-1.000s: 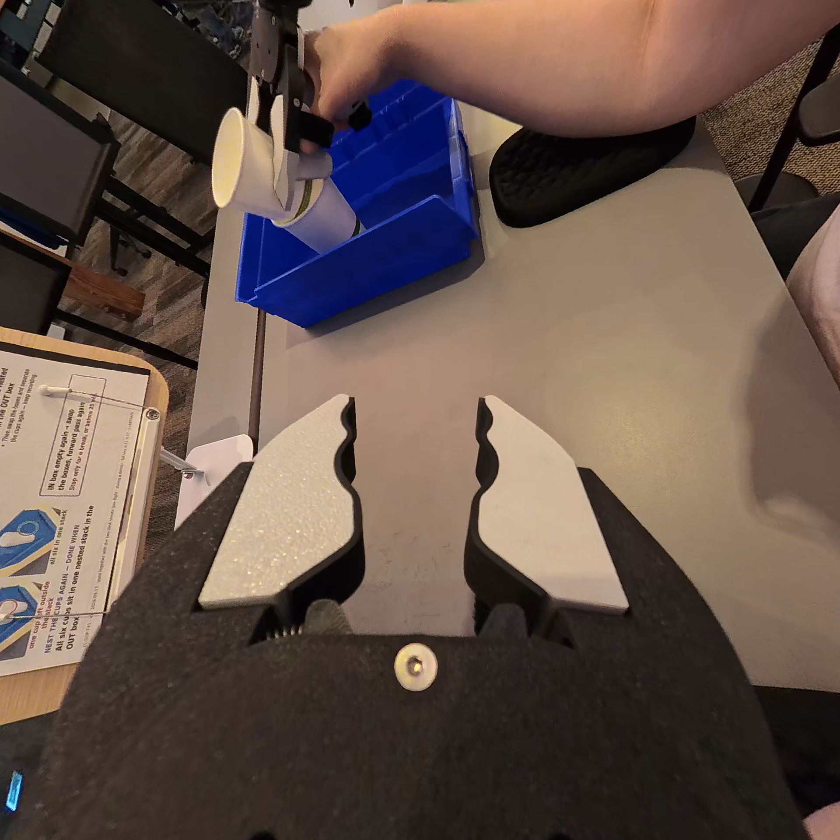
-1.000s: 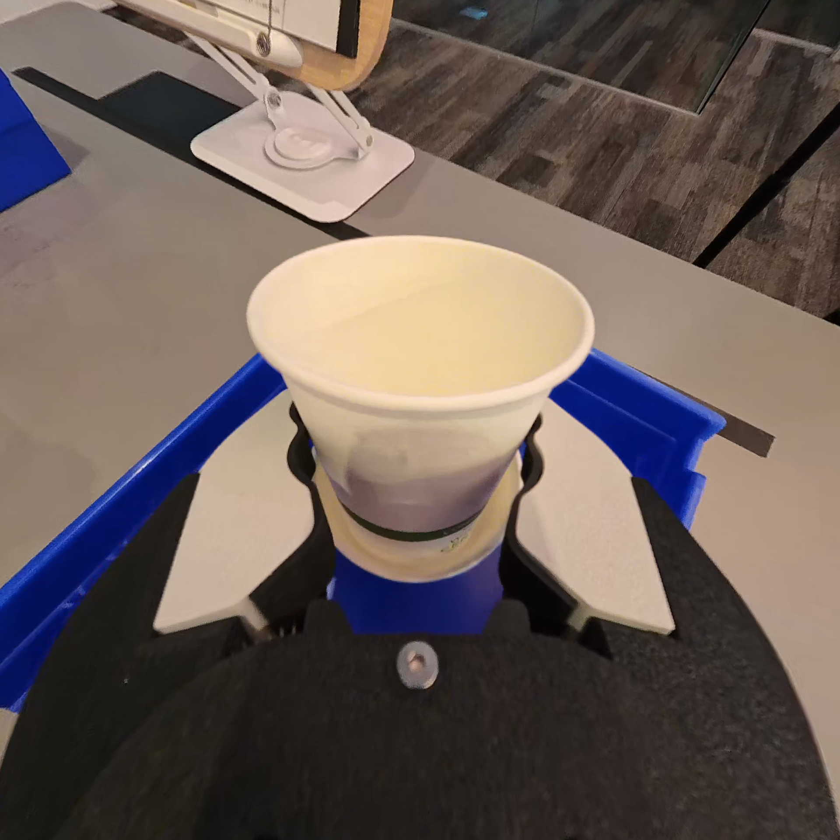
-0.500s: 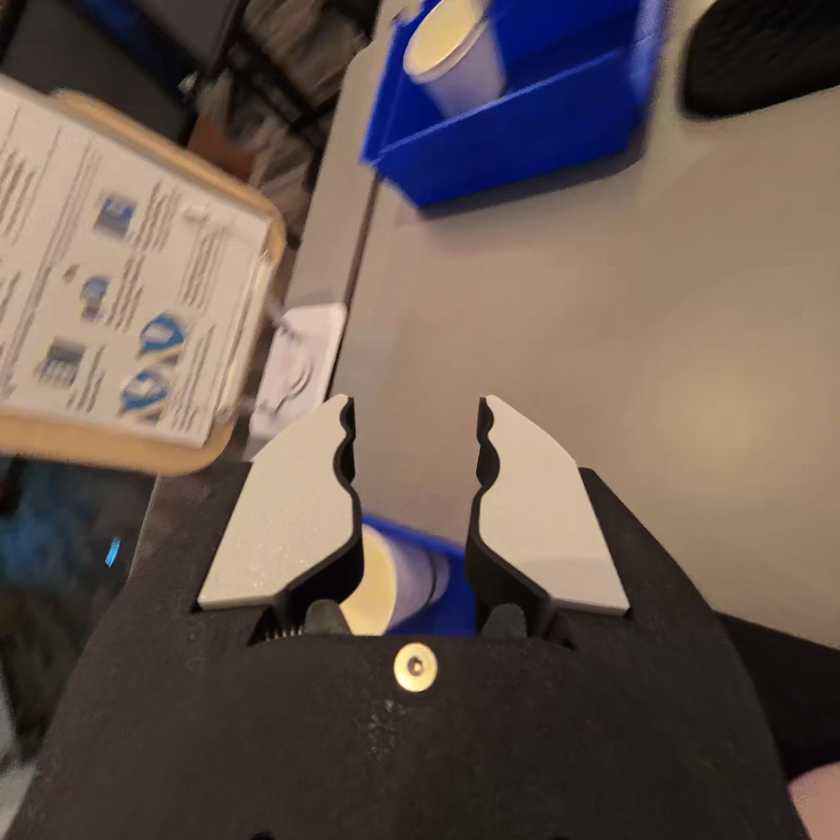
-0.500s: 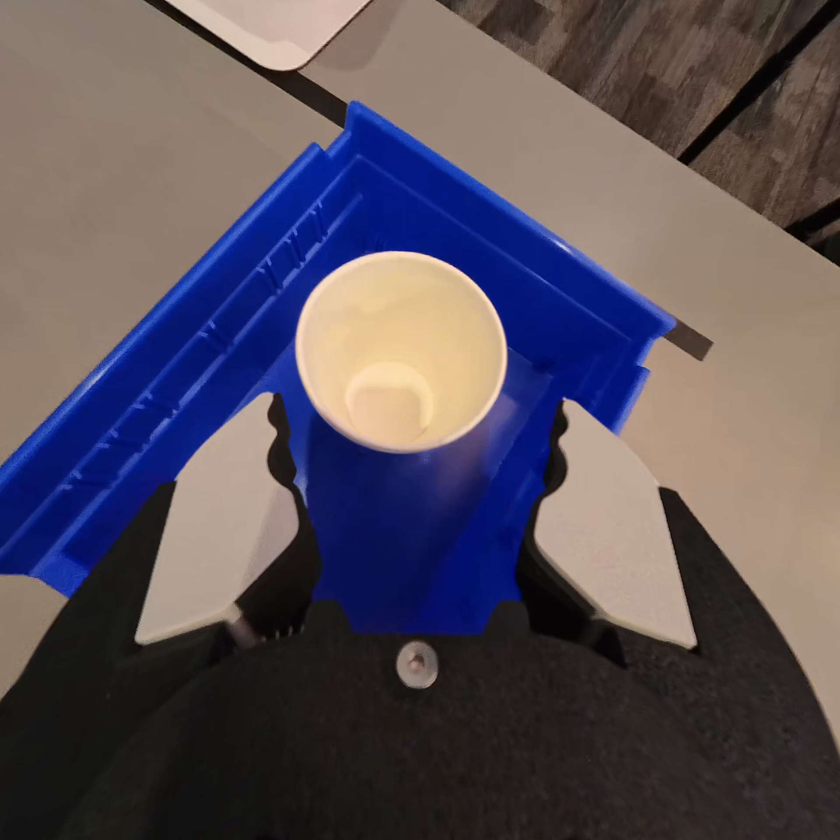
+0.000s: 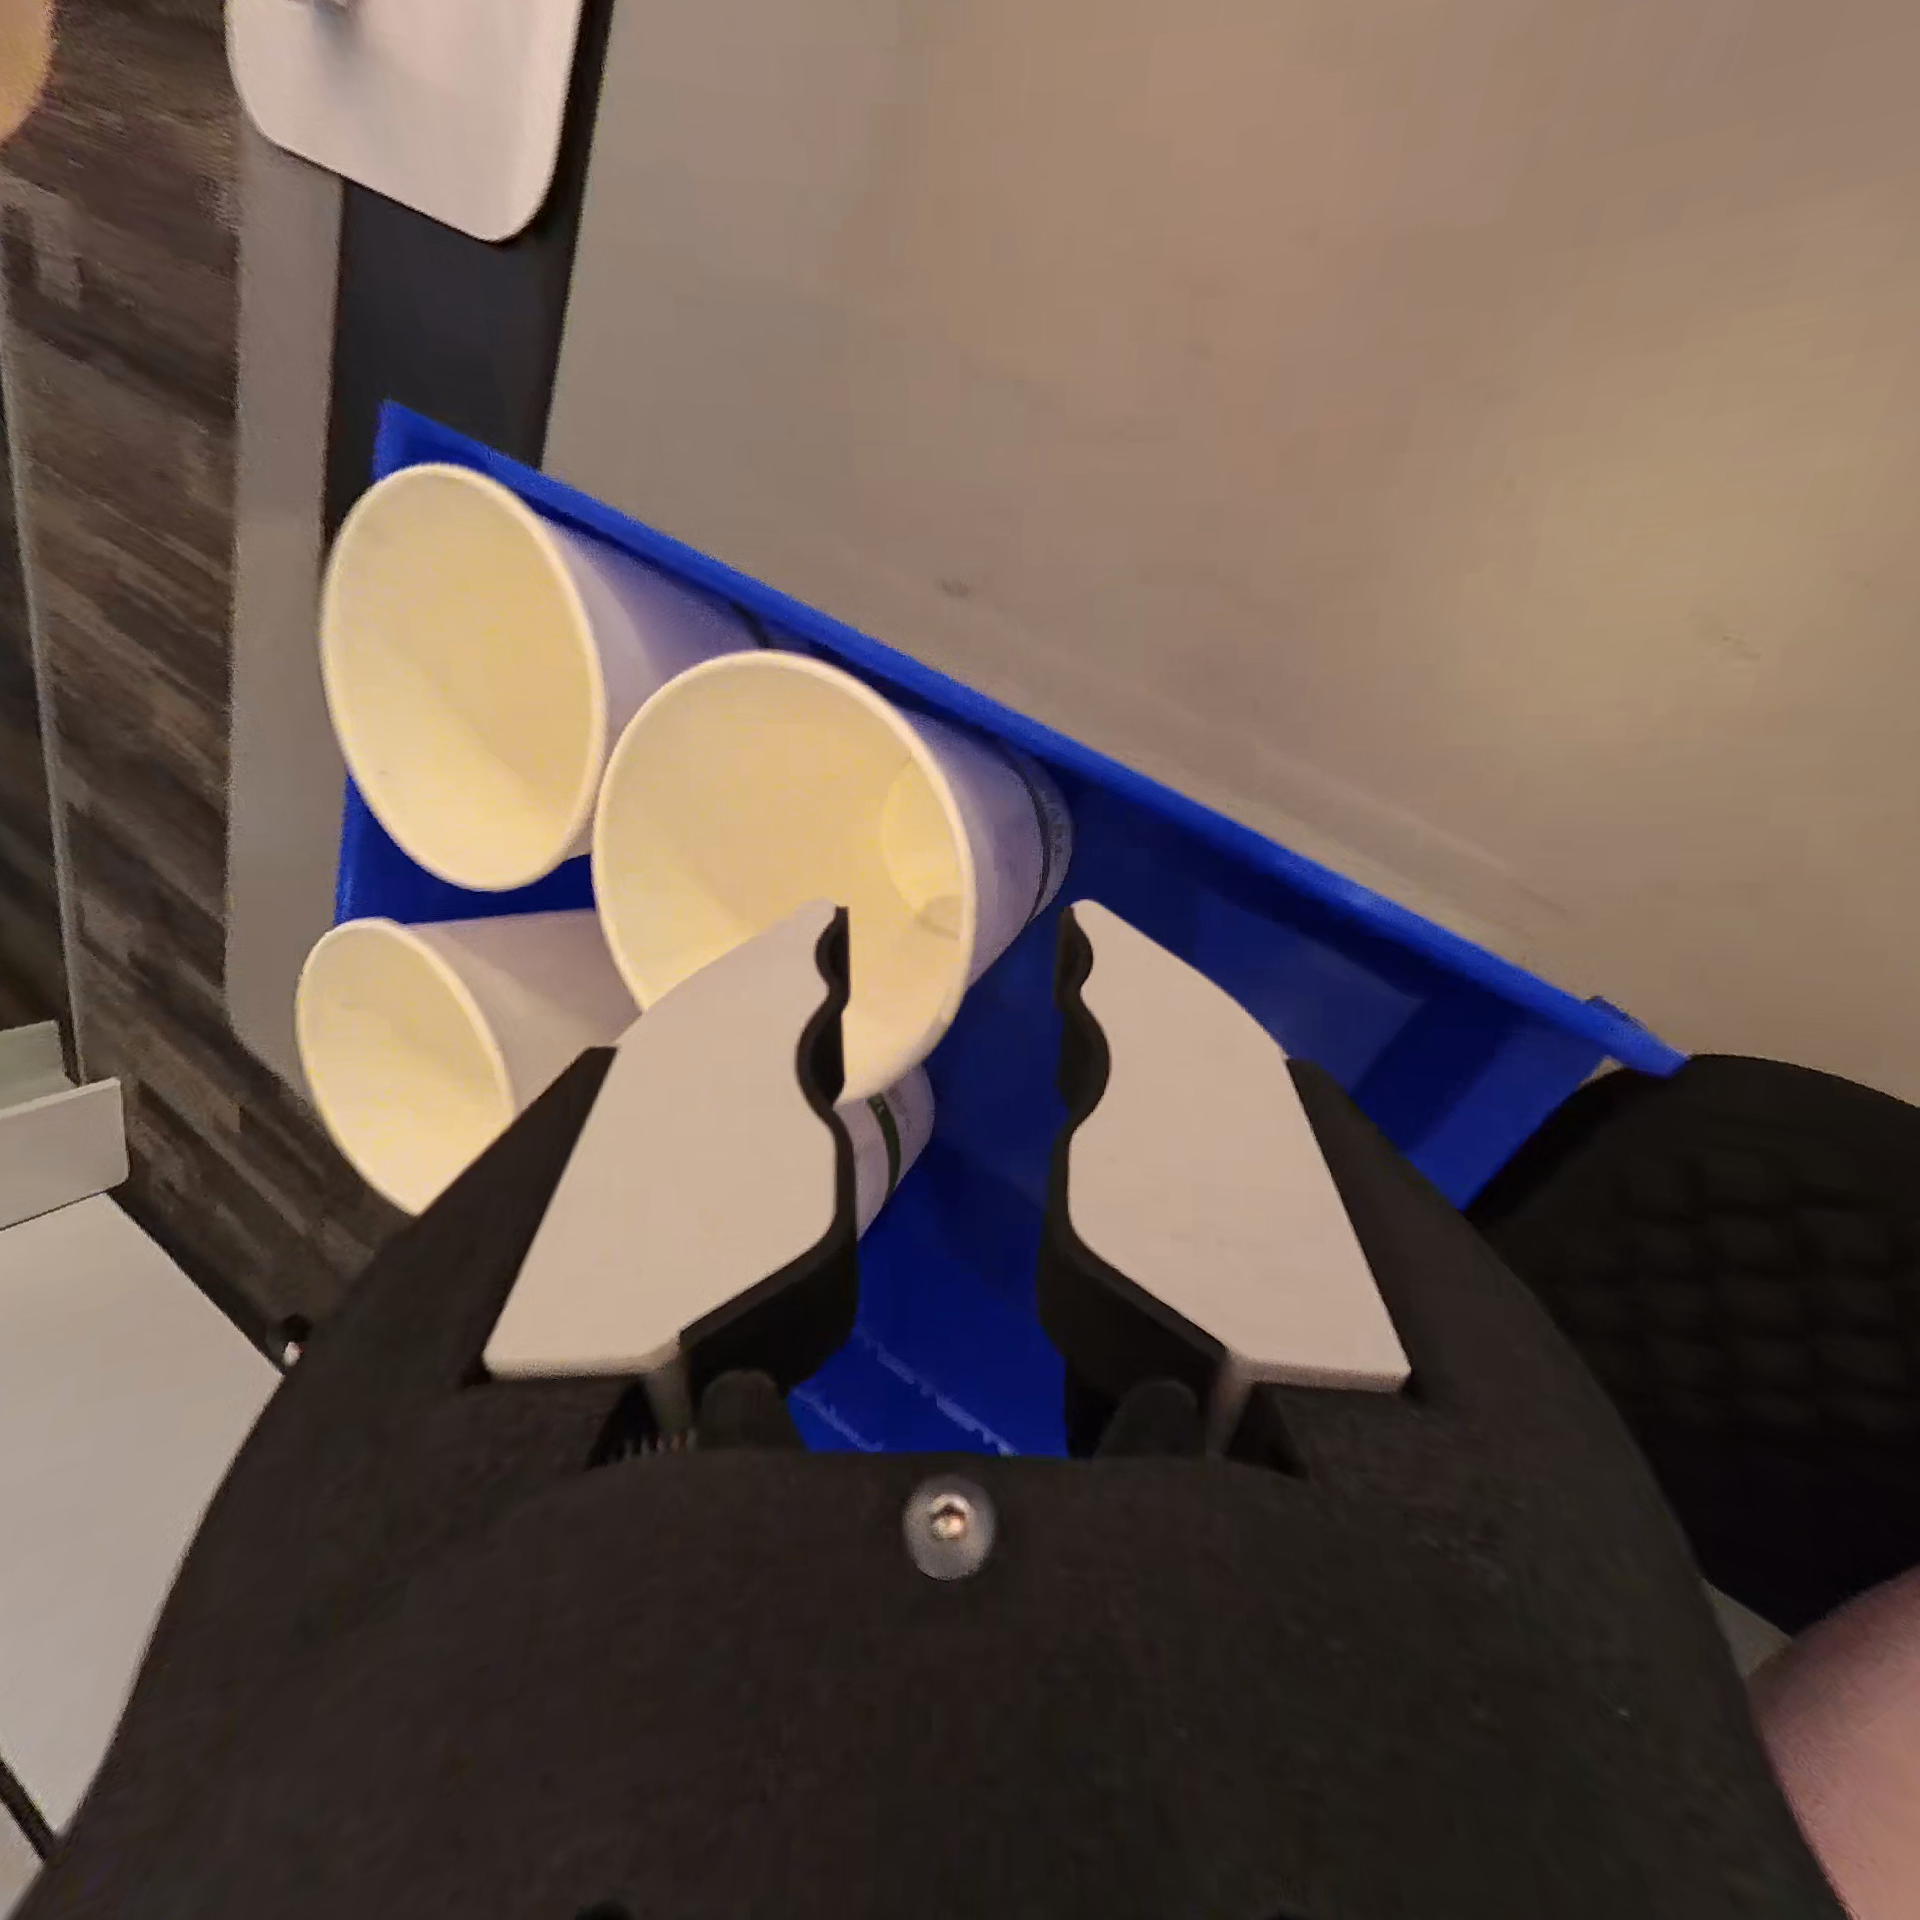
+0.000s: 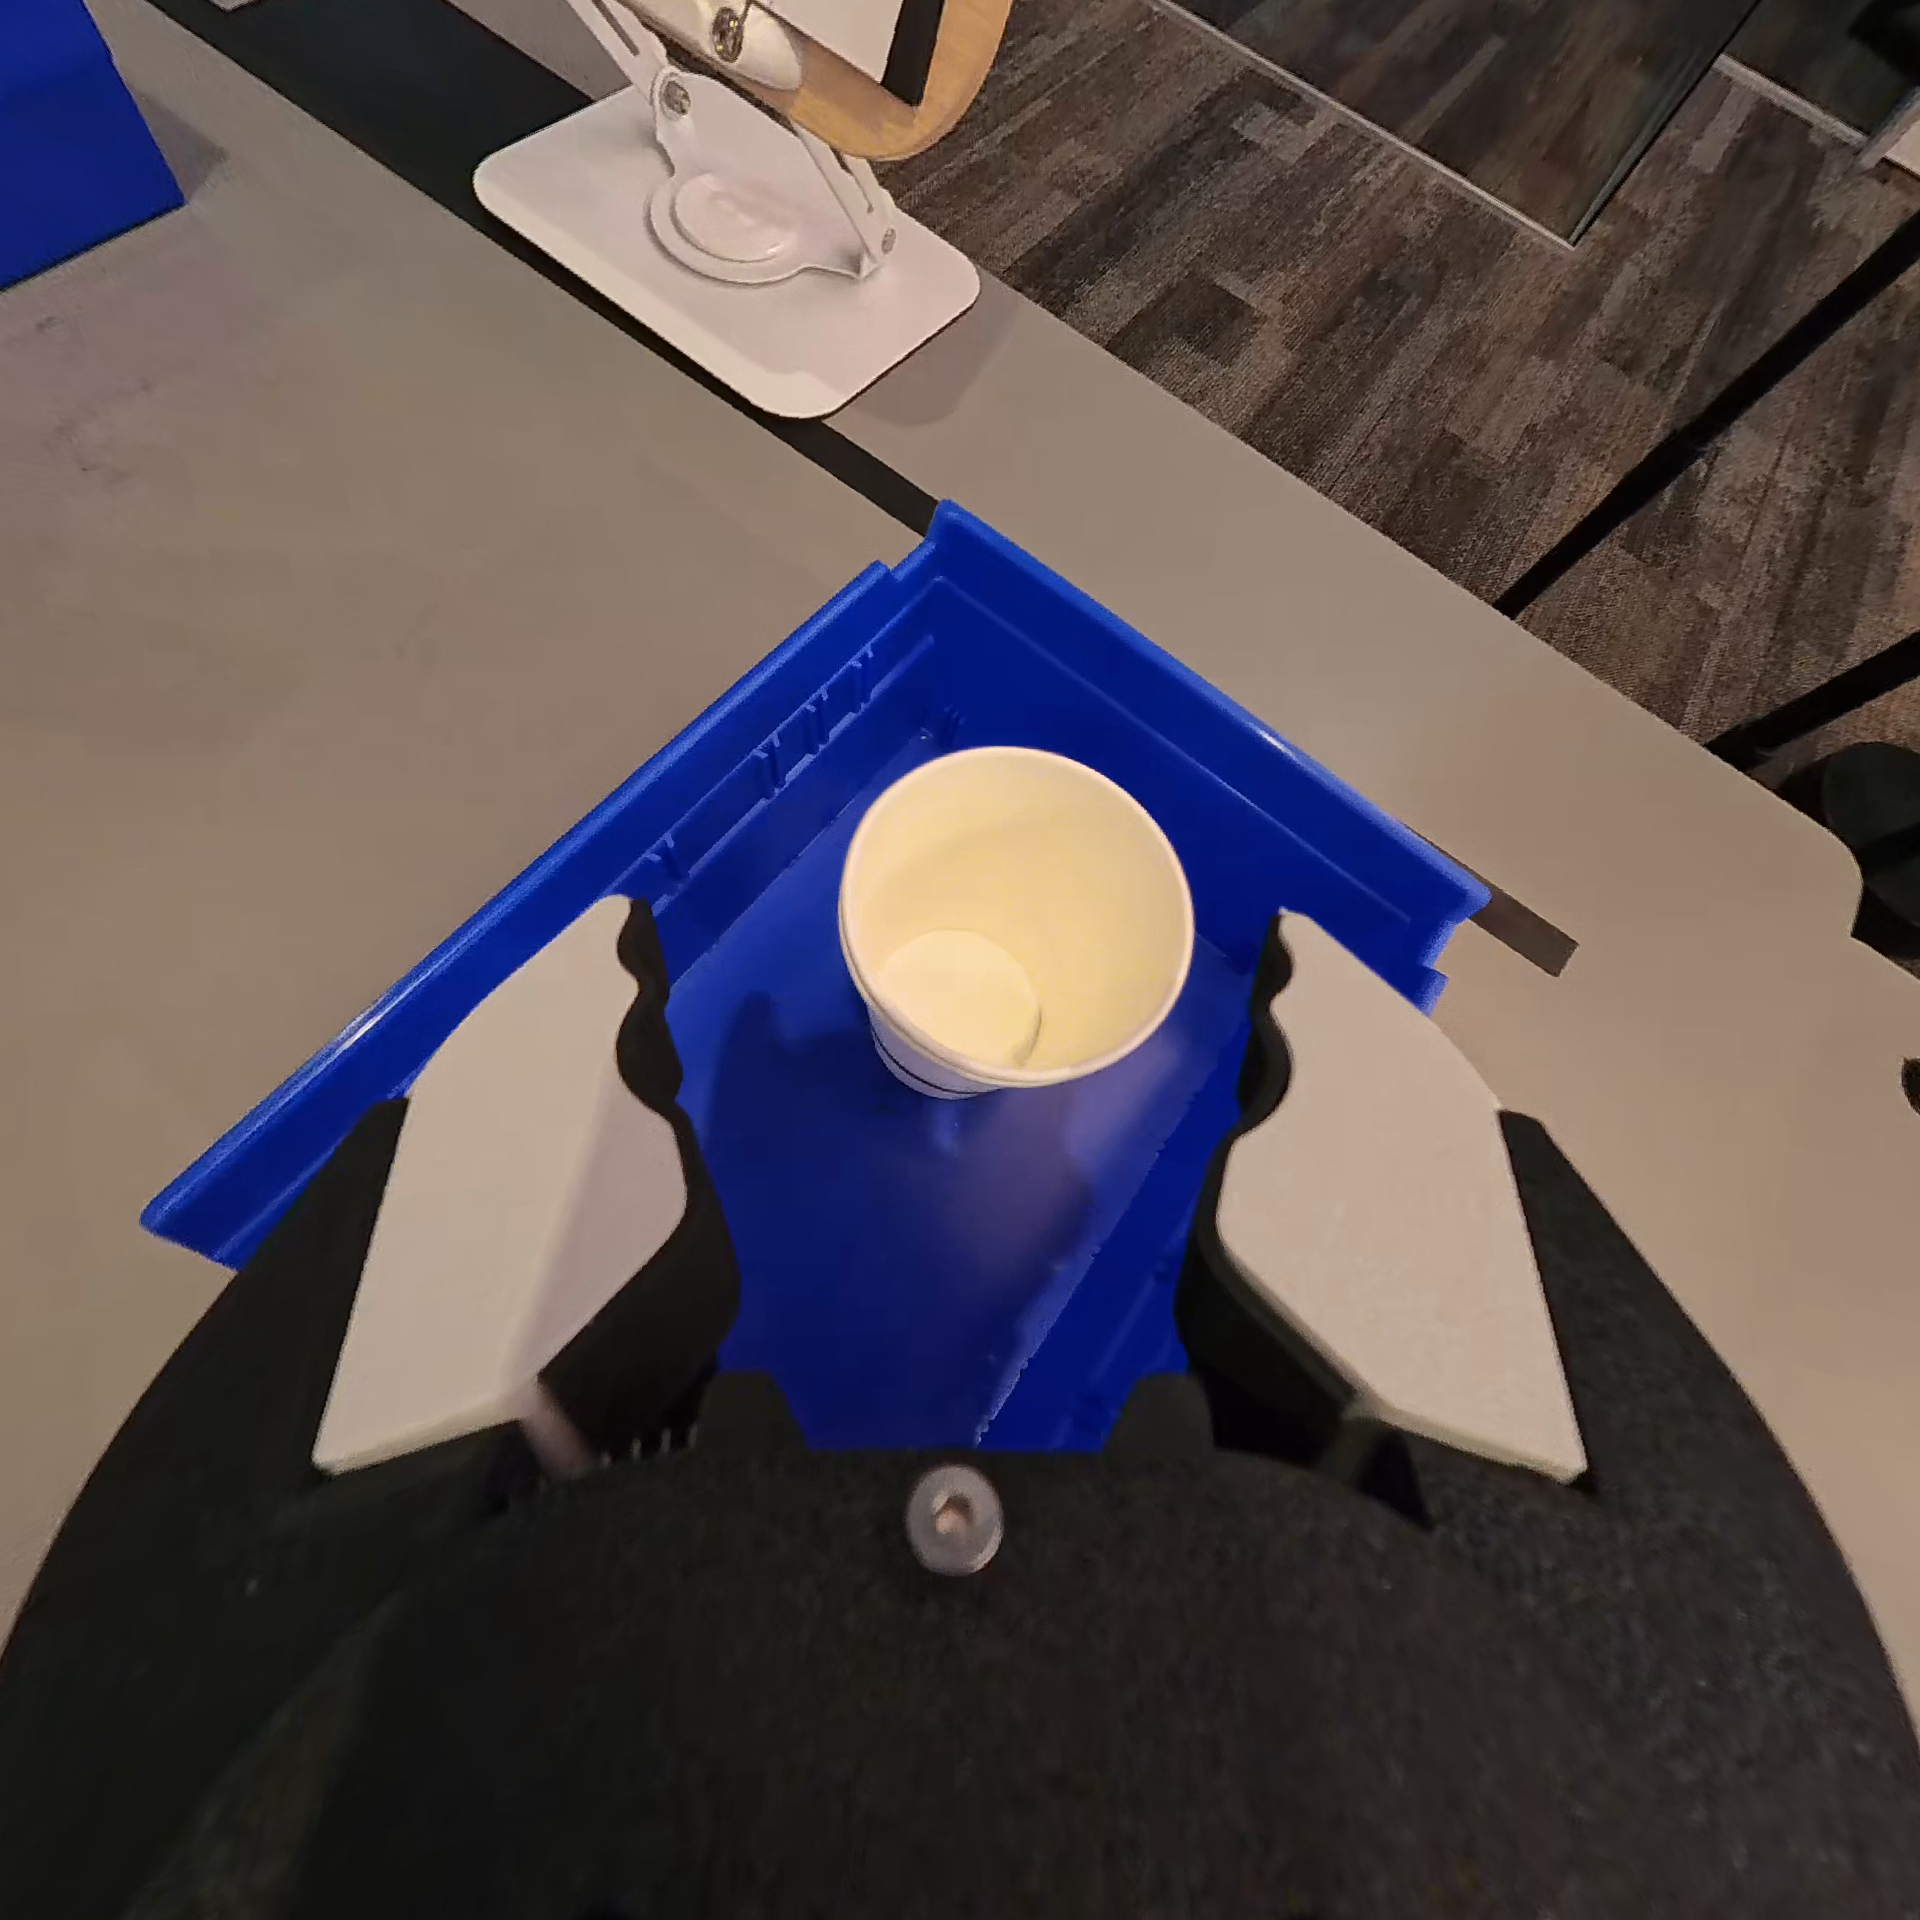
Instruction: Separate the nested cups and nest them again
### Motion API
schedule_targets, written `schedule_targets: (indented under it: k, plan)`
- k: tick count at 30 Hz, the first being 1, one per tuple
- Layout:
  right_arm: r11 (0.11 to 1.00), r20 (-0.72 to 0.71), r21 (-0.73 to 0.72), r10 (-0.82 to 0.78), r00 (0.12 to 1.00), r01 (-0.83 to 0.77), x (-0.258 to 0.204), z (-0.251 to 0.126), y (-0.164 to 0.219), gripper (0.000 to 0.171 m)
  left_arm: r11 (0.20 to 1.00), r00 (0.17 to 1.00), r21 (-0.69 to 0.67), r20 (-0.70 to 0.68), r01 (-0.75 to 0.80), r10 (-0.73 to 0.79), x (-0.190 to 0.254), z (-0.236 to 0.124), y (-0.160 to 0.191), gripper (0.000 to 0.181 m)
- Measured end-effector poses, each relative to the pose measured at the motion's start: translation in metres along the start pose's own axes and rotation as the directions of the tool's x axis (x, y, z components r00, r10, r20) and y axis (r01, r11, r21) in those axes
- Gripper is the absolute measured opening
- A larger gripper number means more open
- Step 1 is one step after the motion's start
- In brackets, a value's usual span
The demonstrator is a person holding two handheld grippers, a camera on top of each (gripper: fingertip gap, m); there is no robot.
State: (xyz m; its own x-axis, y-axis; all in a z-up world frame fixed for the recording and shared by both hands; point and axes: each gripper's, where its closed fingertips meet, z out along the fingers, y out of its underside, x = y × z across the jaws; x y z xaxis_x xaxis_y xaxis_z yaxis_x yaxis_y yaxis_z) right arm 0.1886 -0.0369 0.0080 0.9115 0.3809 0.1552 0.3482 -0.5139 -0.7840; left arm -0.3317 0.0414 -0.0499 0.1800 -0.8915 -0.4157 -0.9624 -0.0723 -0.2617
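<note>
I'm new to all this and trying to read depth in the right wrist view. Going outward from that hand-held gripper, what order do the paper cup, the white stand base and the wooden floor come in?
From the right hand-held gripper, which is open:
1. Paper cup, just ahead, upright in the blue bin.
2. White stand base, farther, ahead and left on the grey table.
3. Wooden floor, farthest, beyond the table's edge, upper right.

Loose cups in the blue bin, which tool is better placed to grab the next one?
Left, probably. The left tool is open right at the three cups in their bin. The right tool is open over the other bin's single cup.
</note>
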Motion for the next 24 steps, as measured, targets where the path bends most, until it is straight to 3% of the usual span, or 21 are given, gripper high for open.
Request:
schedule_targets:
  k: [8,11,15,20,24]
  plan:
    - [0.999,0.033,-0.03,-0.019,0.999,0.02,-0.007,0.012,0.002,0.106,0.993,0.998,-0.12,-0.061,-0.015,0.008,0.006,0.026,0.013,0.031]
    - [0.999,0.041,-0.041,-0.025,0.999,0.027,-0.009,0.014,0.004,0.106,0.989,0.996,-0.148,-0.09,-0.026,0.013,0.01,0.029,0.016,0.01]
    - [0.998,0.045,-0.05,-0.029,0.999,0.031,-0.01,0.016,0.005,0.106,0.986,0.991,-0.165,-0.131,-0.04,0.018,0.018,0.025,0.019,0.003]
    - [0.998,0.051,-0.039,-0.04,0.998,0.042,-0.013,0.013,0.001,0.105,0.987,0.997,-0.16,-0.082,-0.023,0.01,0.018,0.0,0.02,0.002]
    - [0.998,0.059,0.01,-0.067,0.996,0.067,-0.022,0.006,-0.013,0.104,0.999,0.999,-0.008,-0.001,-0.033,0.033,0.018,-0.041,0.008,0.002]
